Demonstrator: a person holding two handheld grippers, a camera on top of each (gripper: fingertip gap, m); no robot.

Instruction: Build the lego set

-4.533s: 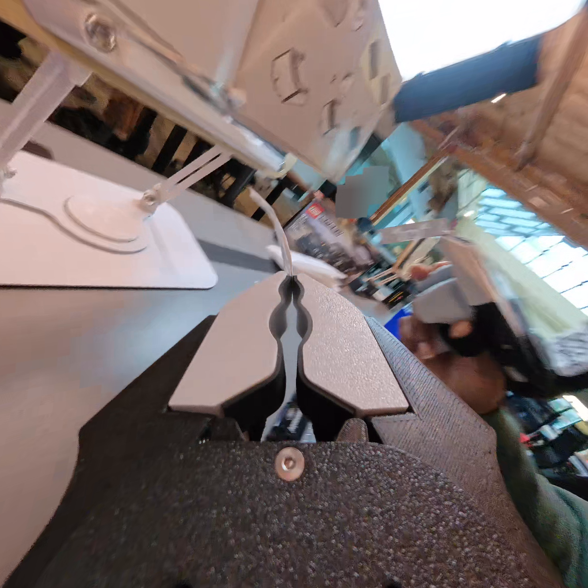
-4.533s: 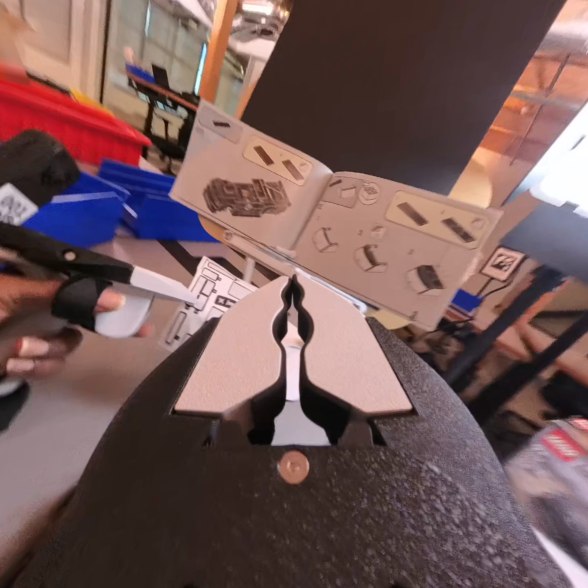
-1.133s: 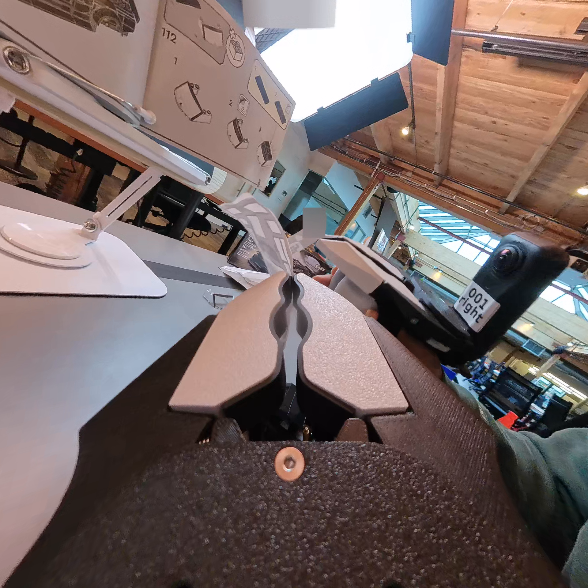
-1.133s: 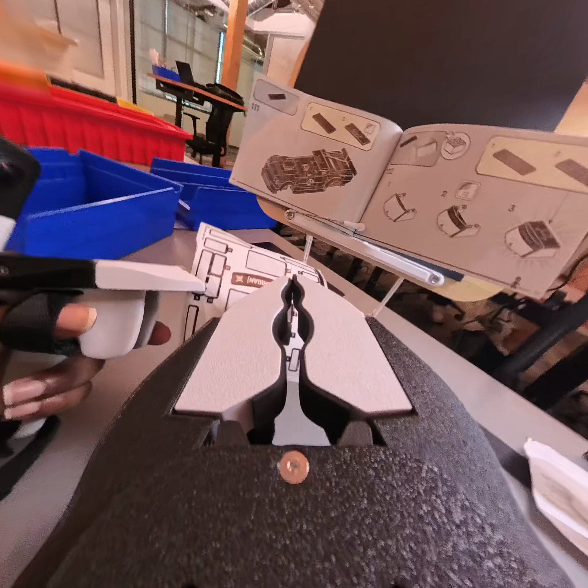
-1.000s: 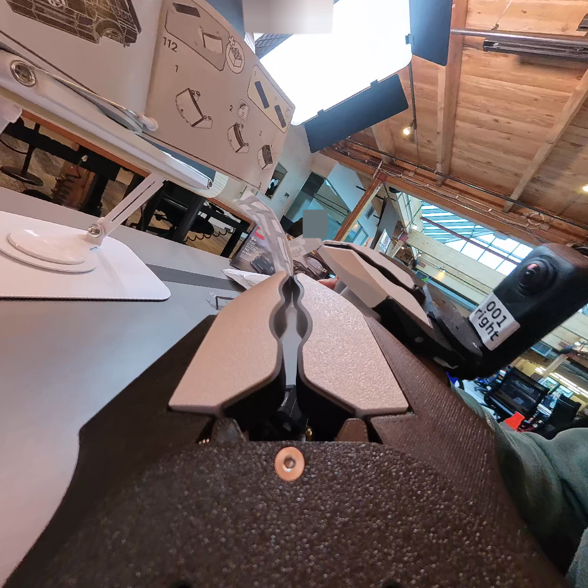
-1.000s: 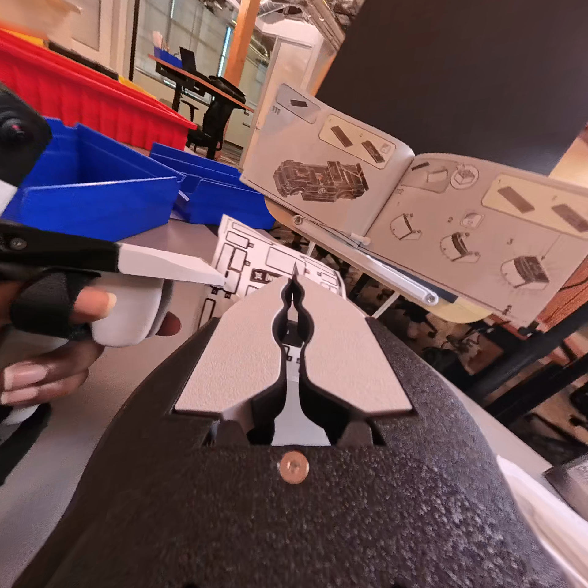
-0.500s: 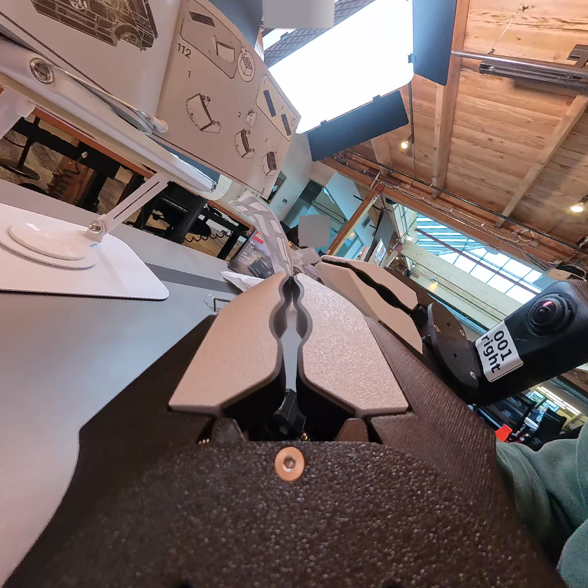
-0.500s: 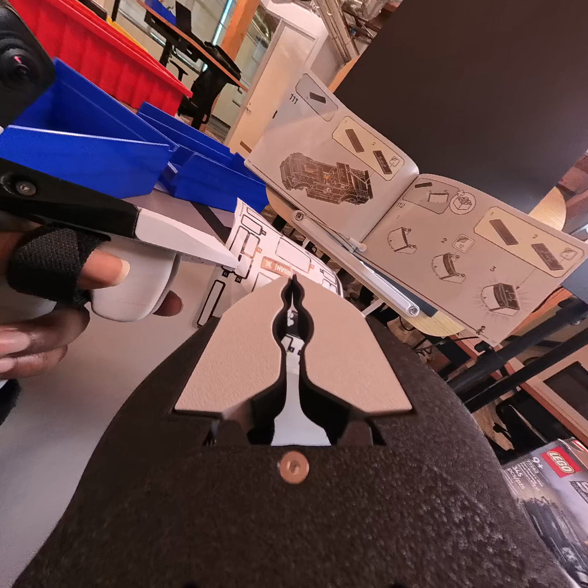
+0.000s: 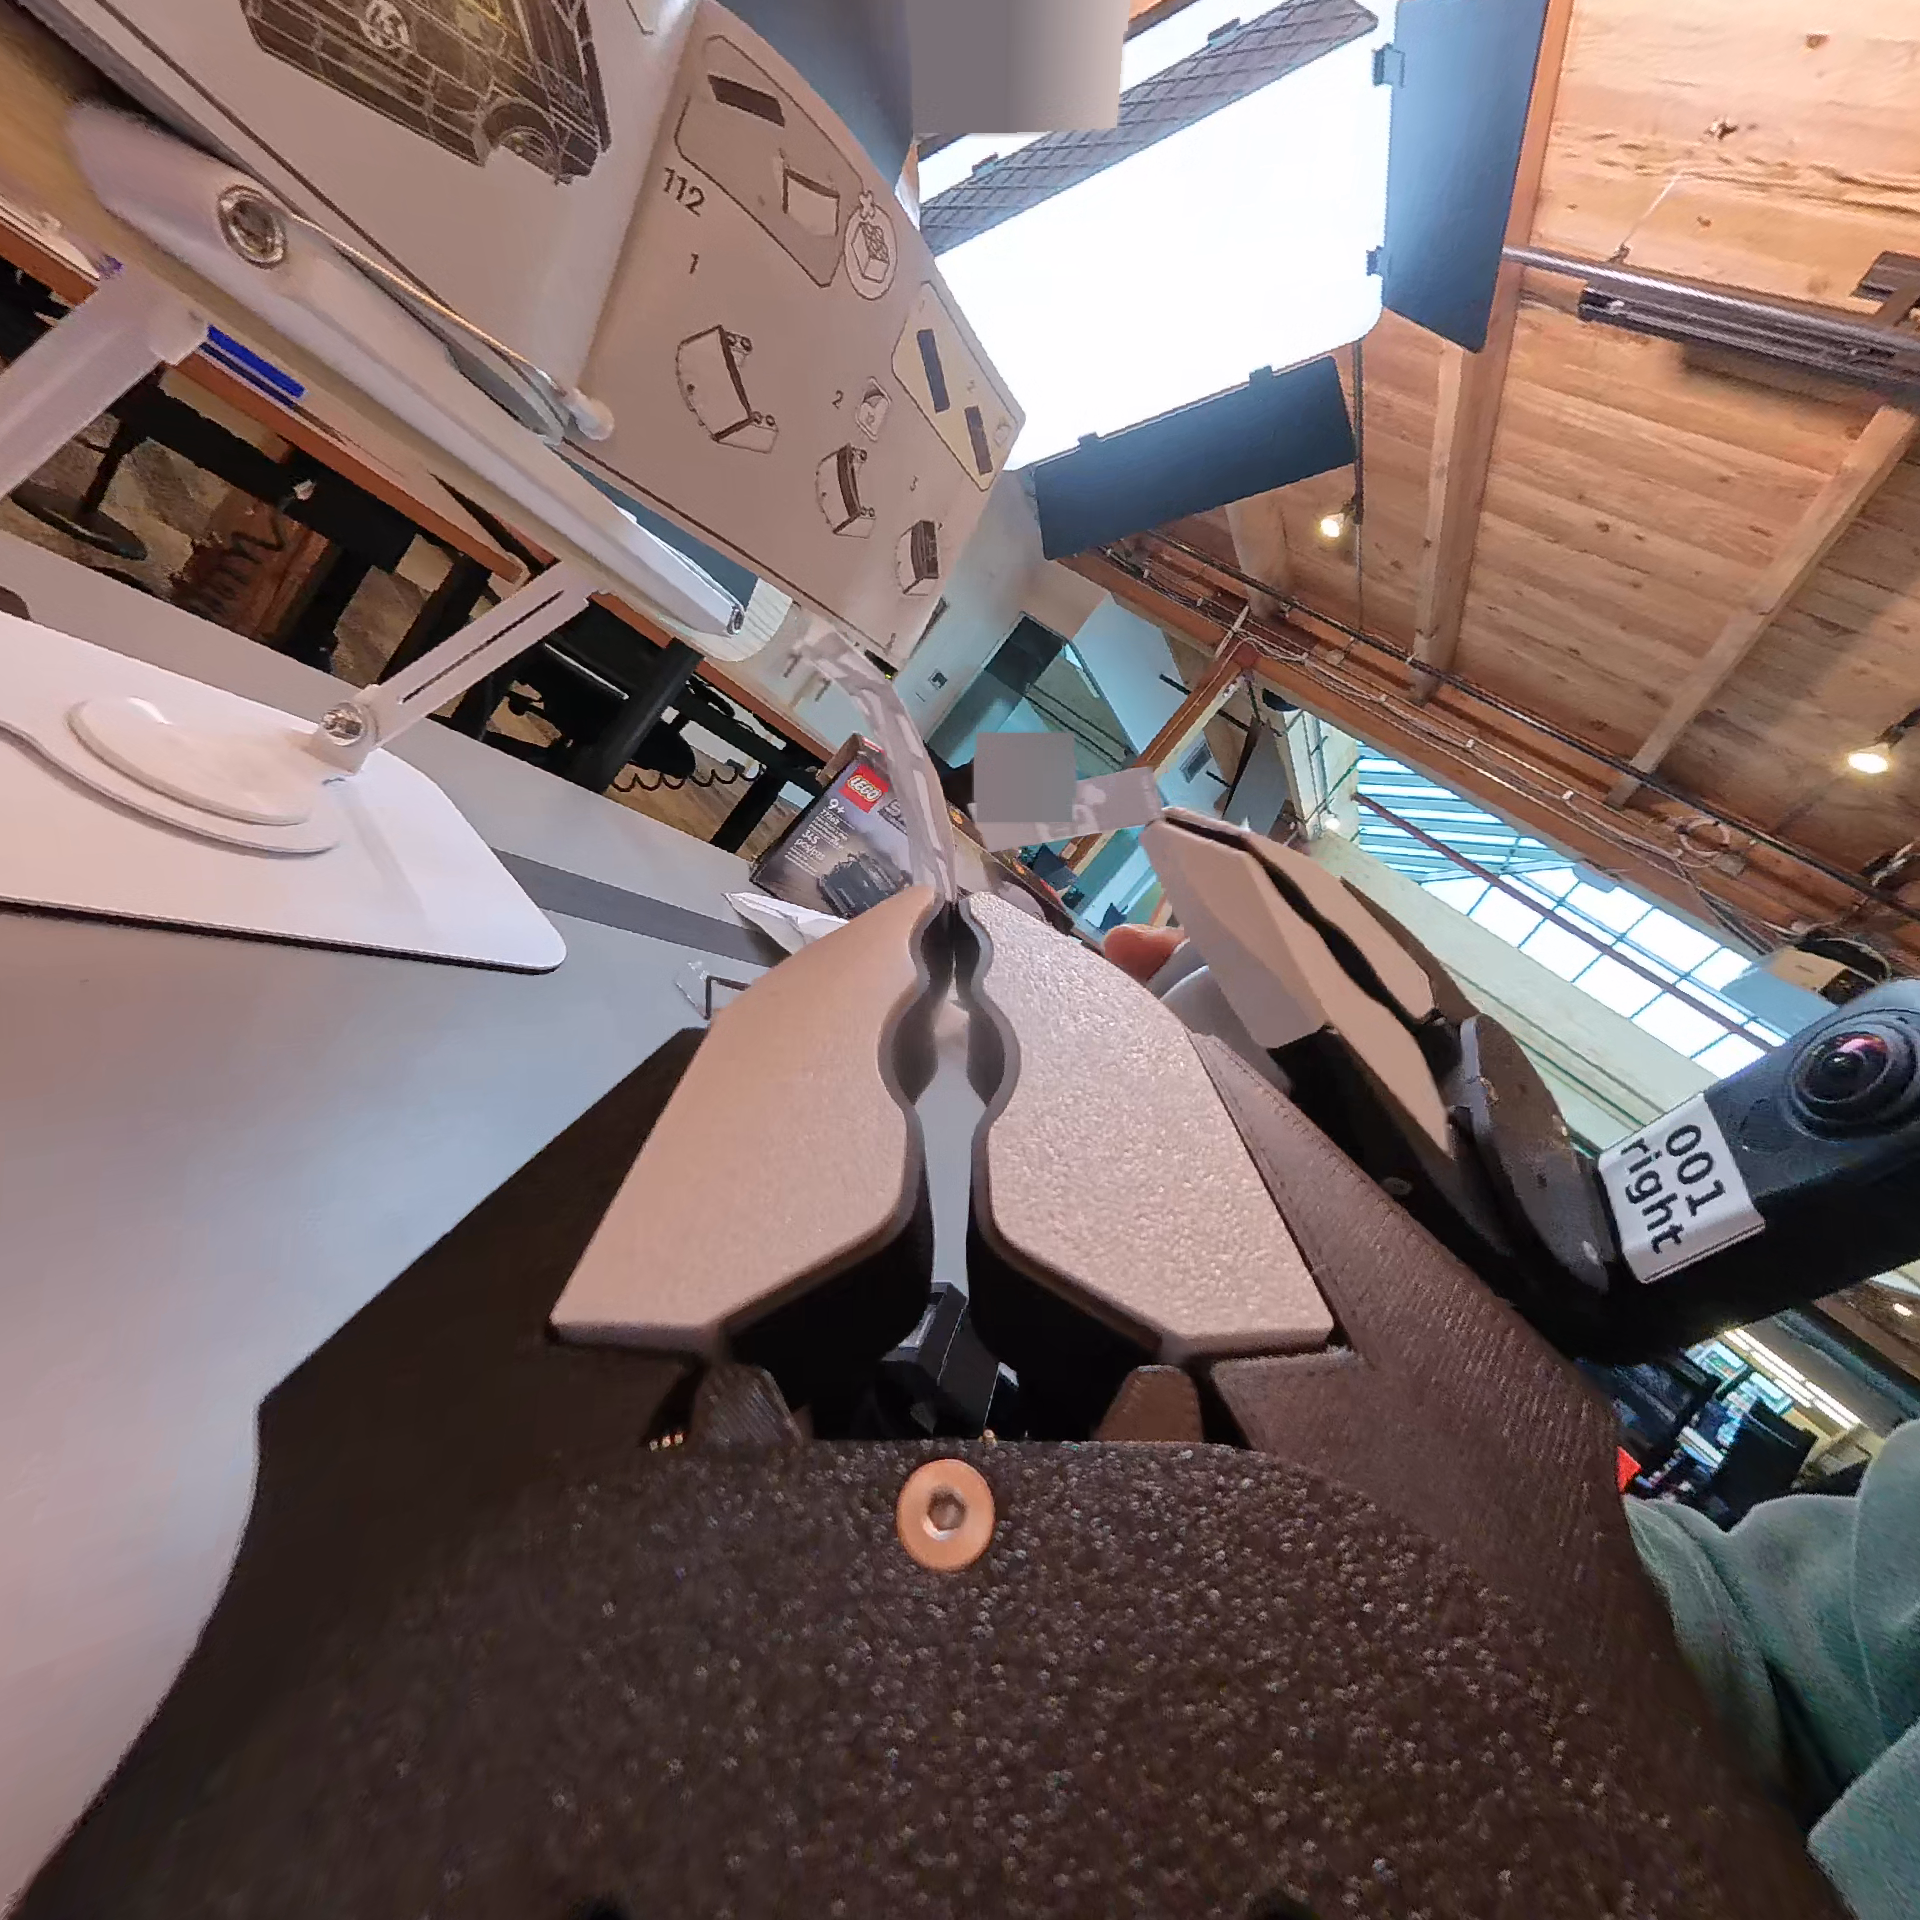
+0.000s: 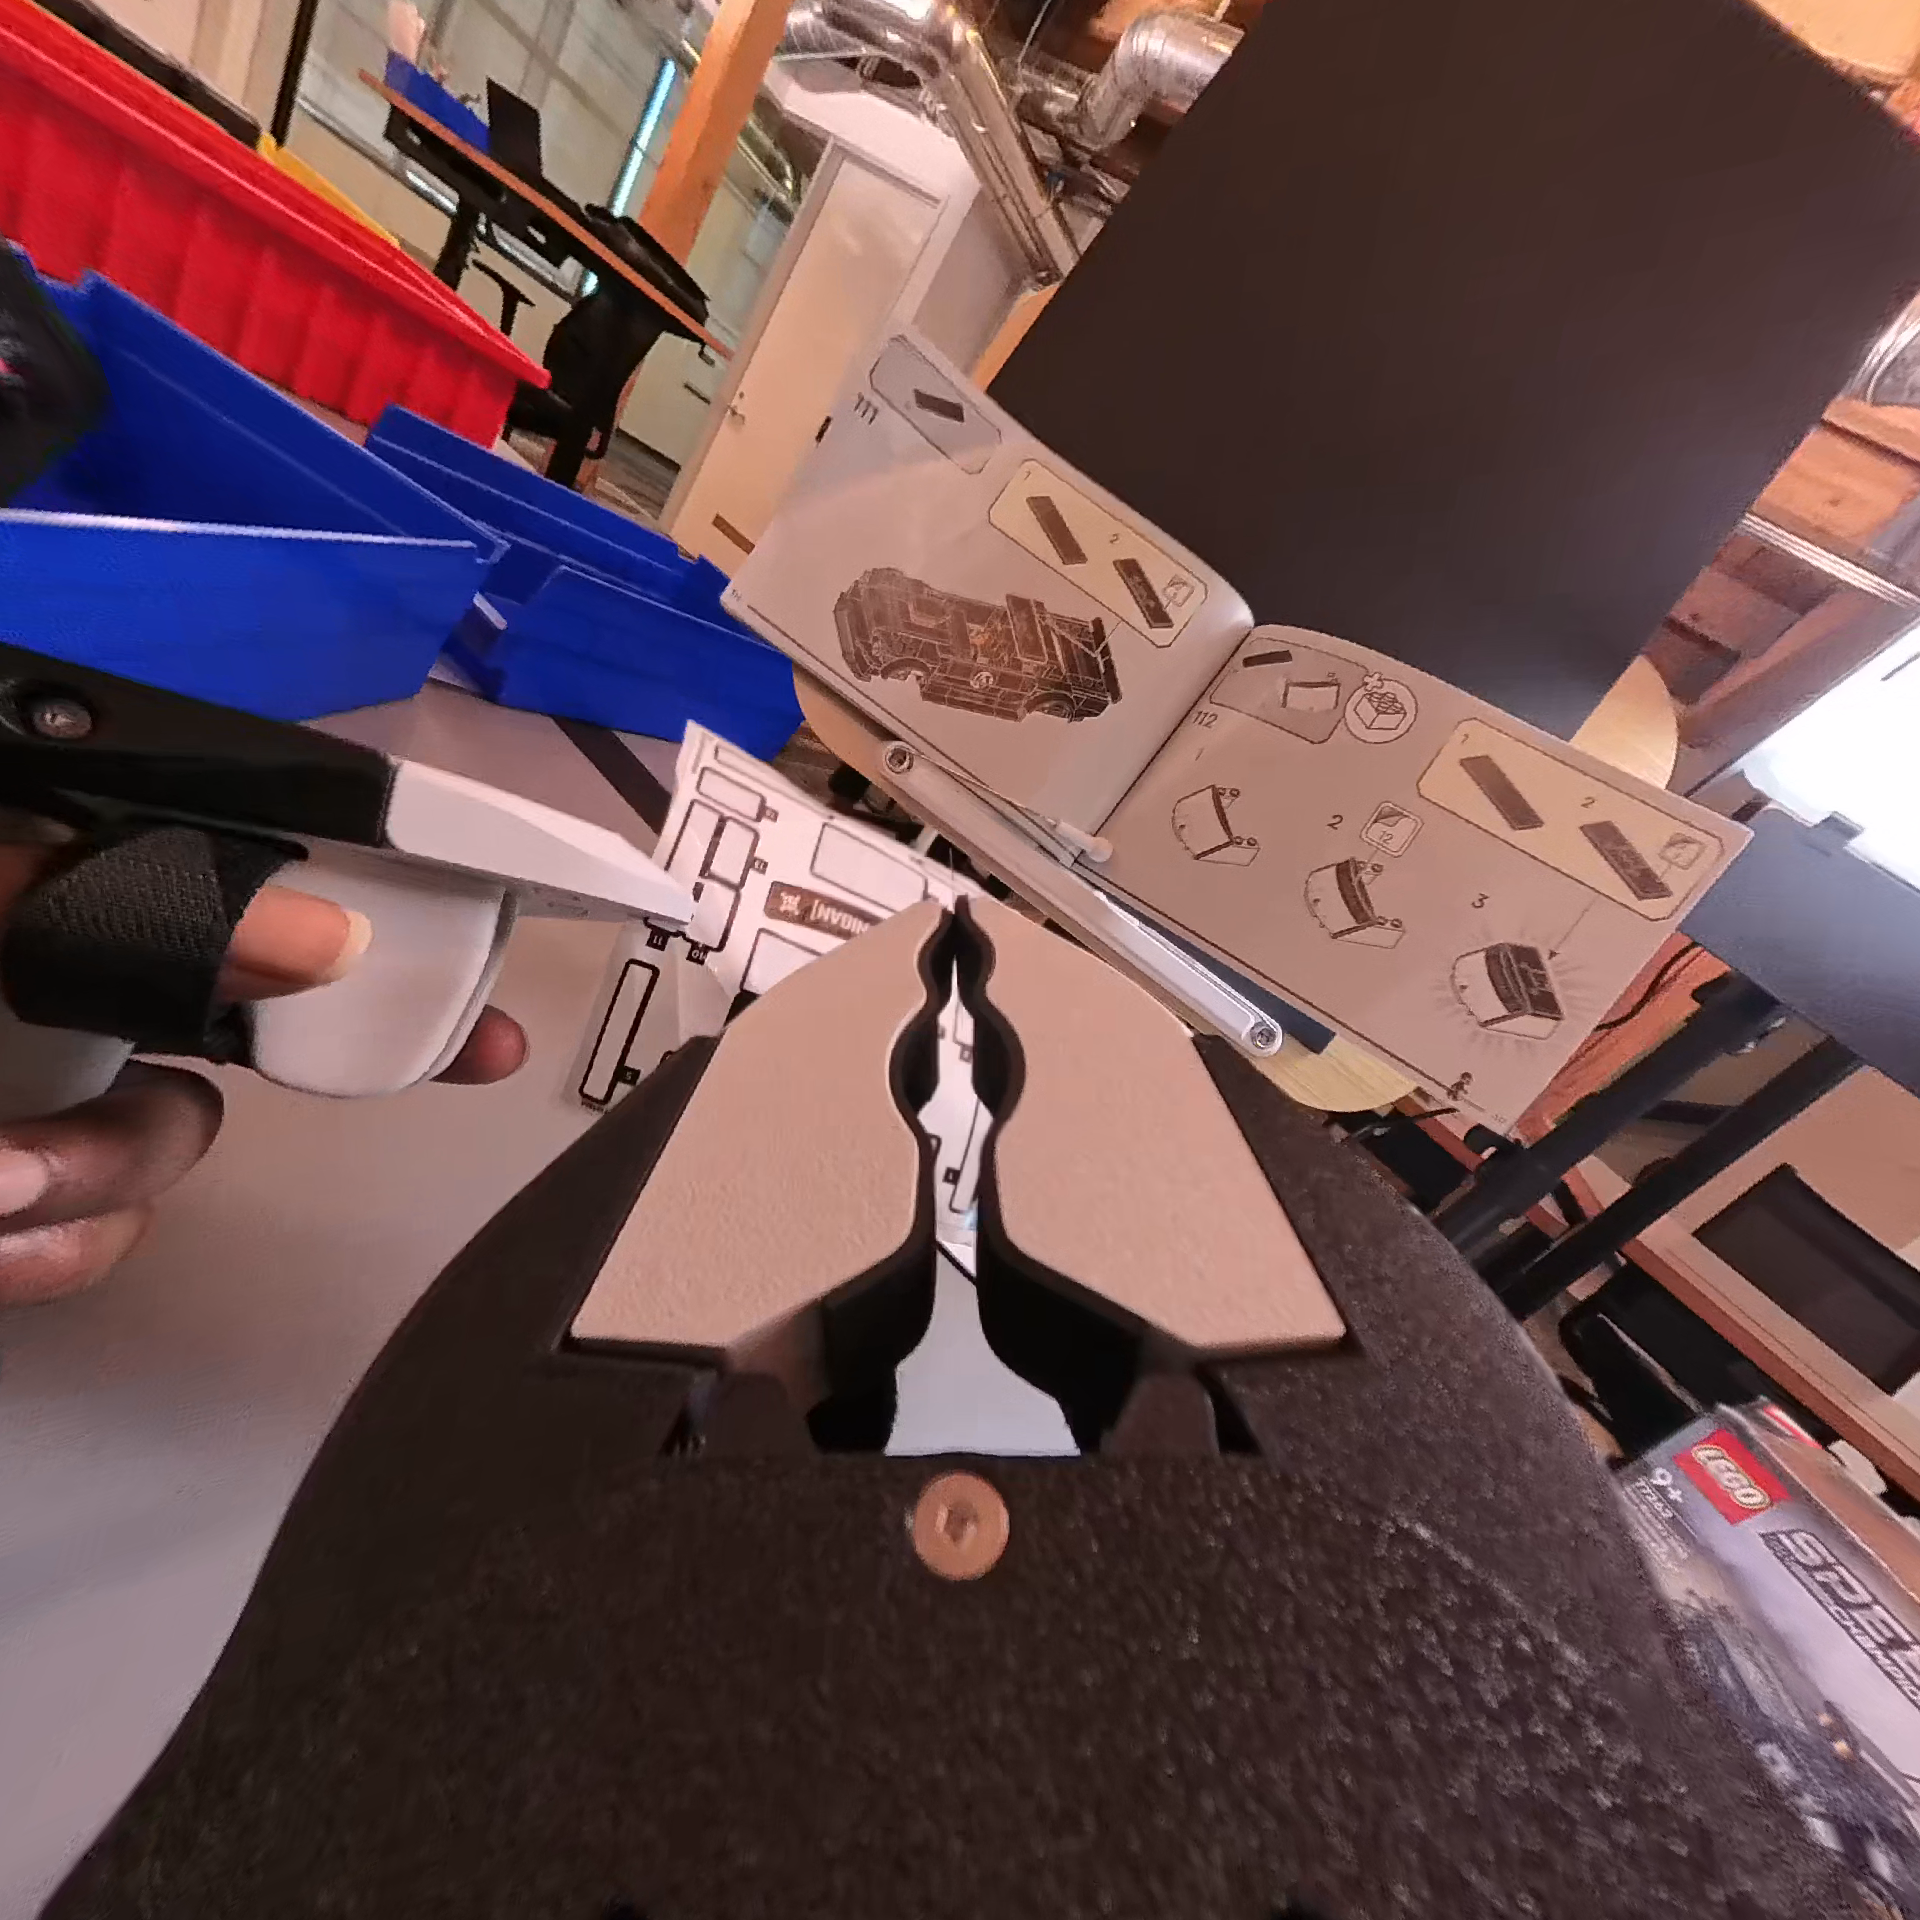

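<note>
My left gripper (image 9: 951,914) clenched on sticker sheet (image 10: 800,883) edge, held up above grey table (image 9: 260,1091) | my right gripper (image 10: 958,916) pinched on same sheet's other side | instruction booklet (image 10: 1195,748) open on stand behind

Blue bins (image 10: 239,603) sit before a red bin (image 10: 208,260).

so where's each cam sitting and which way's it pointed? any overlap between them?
Left wrist view: on the left tongs, tilted up across the grey table toward the wooden ceiling; a green sleeve shows.
Right wrist view: on the right tongs, facing the instruction booklet and blue bins; a gloved hand shows.
Shared: the sticker sheet, booklet, lego box, each other's tongs.
</note>
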